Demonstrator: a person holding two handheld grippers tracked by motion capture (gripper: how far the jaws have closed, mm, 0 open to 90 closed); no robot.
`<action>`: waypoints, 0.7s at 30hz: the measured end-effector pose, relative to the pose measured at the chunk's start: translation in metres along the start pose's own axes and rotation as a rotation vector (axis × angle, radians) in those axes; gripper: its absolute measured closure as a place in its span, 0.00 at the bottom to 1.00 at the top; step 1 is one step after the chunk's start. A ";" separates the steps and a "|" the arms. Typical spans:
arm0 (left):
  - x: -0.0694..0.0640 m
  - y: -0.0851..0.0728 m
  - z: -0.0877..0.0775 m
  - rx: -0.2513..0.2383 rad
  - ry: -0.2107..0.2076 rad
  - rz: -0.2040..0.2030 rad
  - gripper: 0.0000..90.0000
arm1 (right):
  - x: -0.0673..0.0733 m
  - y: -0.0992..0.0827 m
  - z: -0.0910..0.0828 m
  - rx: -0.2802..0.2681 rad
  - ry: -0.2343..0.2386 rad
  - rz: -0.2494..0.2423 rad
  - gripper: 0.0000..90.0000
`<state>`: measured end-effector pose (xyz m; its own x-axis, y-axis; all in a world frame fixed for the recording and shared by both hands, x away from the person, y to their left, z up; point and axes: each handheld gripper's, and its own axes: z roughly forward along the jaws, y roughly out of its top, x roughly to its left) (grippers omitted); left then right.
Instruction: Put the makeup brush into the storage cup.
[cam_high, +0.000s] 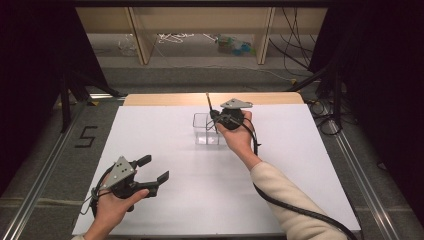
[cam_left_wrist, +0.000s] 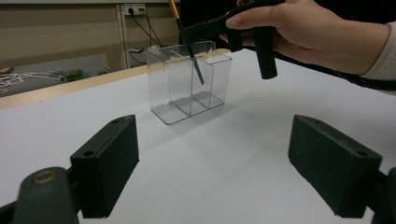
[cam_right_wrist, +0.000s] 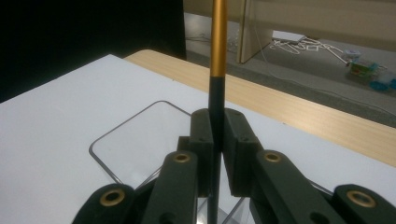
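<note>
Right gripper (cam_high: 218, 117) clamps slim black-and-gold pen (cam_right_wrist: 217, 70), tip inside clear plastic divided holder (cam_left_wrist: 187, 88); left gripper (cam_high: 150, 170) gapes empty; risk: tilted pen snags divider, tips light holder

Bare table (cam_high: 165, 200) — sole obstacle, clear organizer (cam_high: 206, 129)

I see a clear, glossy plastic organizer (cam_left_wrist: 189, 81) with smooth walls that show the white surface through them. The brush handle (cam_right_wrist: 218, 46) looks like satin gold metal above and matt black below. Both the right gripper (cam_right_wrist: 217, 154) and the left gripper (cam_left_wrist: 224, 172) are matt black plastic with brass-coloured rivets. The table (cam_high: 200, 200) has a smooth, matt white top and a pale wood edge.
</note>
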<state>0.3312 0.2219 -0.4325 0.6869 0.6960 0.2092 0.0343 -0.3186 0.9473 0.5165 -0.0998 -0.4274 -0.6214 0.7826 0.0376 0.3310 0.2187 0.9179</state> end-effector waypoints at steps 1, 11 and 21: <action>0.000 0.000 0.000 0.000 0.000 0.000 0.17 | 0.000 0.000 0.000 0.000 0.000 -0.003 0.93; 0.000 0.000 -0.001 -0.001 0.002 0.000 0.17 | 0.001 0.002 -0.006 0.023 -0.049 0.022 0.72; 0.000 0.000 0.000 0.000 0.003 -0.001 0.17 | 0.004 0.013 -0.022 0.013 -0.040 -0.001 0.42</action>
<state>0.3307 0.2220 -0.4323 0.6844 0.6983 0.2095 0.0345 -0.3181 0.9474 0.5029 -0.1069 -0.4068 -0.5933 0.8048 0.0204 0.3396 0.2273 0.9127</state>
